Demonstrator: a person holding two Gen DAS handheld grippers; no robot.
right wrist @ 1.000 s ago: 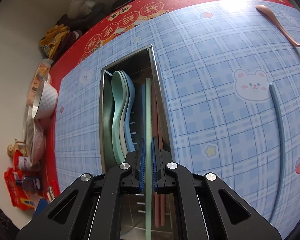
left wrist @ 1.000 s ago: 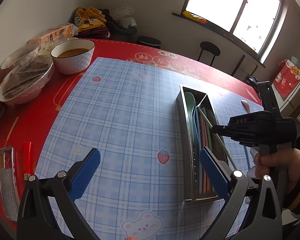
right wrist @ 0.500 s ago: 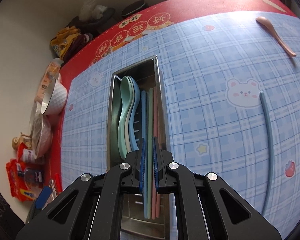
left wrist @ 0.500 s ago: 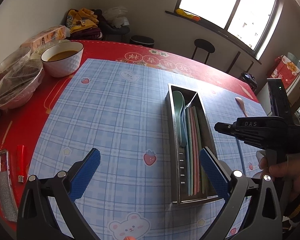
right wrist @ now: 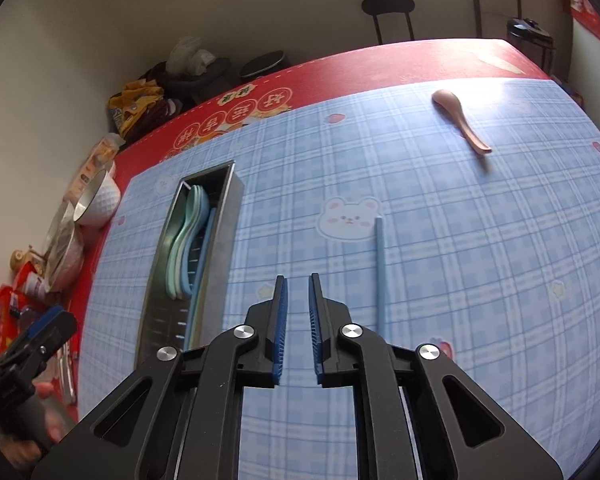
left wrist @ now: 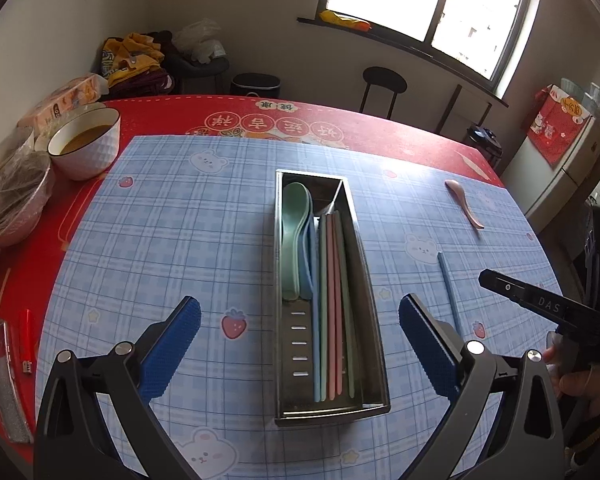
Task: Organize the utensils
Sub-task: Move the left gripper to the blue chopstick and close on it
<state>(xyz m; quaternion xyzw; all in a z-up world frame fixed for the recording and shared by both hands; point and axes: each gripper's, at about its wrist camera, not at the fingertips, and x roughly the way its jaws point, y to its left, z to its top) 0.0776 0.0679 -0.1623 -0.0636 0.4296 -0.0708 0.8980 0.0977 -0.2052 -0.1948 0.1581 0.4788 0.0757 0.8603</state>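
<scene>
Right wrist view: my right hand-held gripper (right wrist: 298, 292) is slightly parted, empty; I'd line it squarely over the blue chopstick (right wrist: 379, 272) before clenching.

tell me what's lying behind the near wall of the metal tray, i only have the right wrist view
Observer: The left wrist view looks straight down into the tray. Beside the spoons, blue, pink and green chopsticks lie side by side in the right compartment.
Operator: are the left tongs holding anything
Observer: No, the left tongs are wide open with nothing between the fingers.
Operator: anything in that white bowl by the table edge
Observer: Yes, the white bowl holds a brown liquid.
</scene>
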